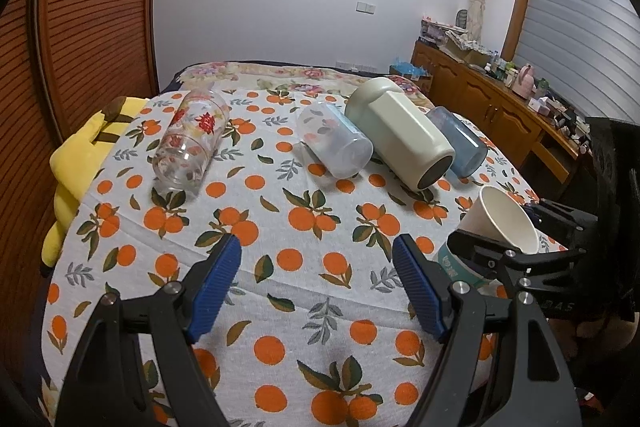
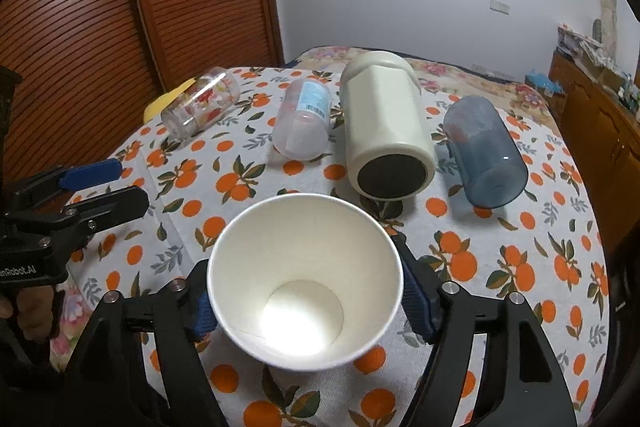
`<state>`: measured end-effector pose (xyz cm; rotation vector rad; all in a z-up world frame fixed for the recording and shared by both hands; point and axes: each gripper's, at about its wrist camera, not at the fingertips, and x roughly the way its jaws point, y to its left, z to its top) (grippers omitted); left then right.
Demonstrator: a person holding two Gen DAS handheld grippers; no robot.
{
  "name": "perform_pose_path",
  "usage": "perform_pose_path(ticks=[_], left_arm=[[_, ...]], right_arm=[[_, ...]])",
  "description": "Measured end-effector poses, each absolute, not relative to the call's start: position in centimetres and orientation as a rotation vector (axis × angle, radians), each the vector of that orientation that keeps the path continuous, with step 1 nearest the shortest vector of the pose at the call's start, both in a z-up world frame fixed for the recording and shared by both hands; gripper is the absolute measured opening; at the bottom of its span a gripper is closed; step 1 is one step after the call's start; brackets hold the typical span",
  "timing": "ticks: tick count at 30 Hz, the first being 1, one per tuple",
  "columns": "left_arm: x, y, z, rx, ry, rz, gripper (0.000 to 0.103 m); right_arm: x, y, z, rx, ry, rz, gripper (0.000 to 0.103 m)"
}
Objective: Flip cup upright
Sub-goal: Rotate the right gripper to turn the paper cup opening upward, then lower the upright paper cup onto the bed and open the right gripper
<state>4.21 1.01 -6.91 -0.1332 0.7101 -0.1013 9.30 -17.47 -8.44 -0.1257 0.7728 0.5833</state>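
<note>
Right claw (image 2: pixel 304 301) clamped on the paper cup (image 2: pixel 305 281), held tilted above the counter (image 2: pixel 500 267) just before the cream tumbler (image 2: pixel 386 131); left claw (image 1: pixel 318 287) wide, empty; level the base before release.

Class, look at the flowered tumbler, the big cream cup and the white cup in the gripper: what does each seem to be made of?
Flowered tumbler: probably clear glass, glossy; the cloth shows through it behind printed red flowers.
Cream cup: looks like matte ceramic or hard plastic; opaque, faceted sides, dark flat base.
White cup, held in the right gripper: paper; thin rolled rim, dull white inside, a visible side seam.
</note>
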Motion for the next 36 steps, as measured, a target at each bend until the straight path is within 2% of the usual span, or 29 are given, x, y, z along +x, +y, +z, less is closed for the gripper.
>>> perform_pose_path(ticks=[13,17,28,32,36], left_arm=[[3.6,0.3,-5.7,-0.108,0.675,-0.082,0.079],[3.4,0.1,-5.0,-0.101,0.657,-0.069,0.082],[2.1,-1.5,-2.1,-0.041,0.597,-0.027,0.085],[1.6,-2.5,-1.0,-0.013,0.568,-0.027,0.086],[0.8,-3.3,-0.2,0.004,0.53,-0.028,0.092]], right_arm=[[8.3,-18.1,-7.8,-0.057,0.779,0.602,0.087],[7.9,-18.4,-7.1,-0.042,0.765,0.608,0.088],[6.3,-21.2,-3.6,0.002,0.648,0.55,0.093],[5.7,-22.5,-2.3,0.01,0.595,0.49,0.1],[4.5,-23.6,-1.5,0.011,0.538,0.43,0.101]])
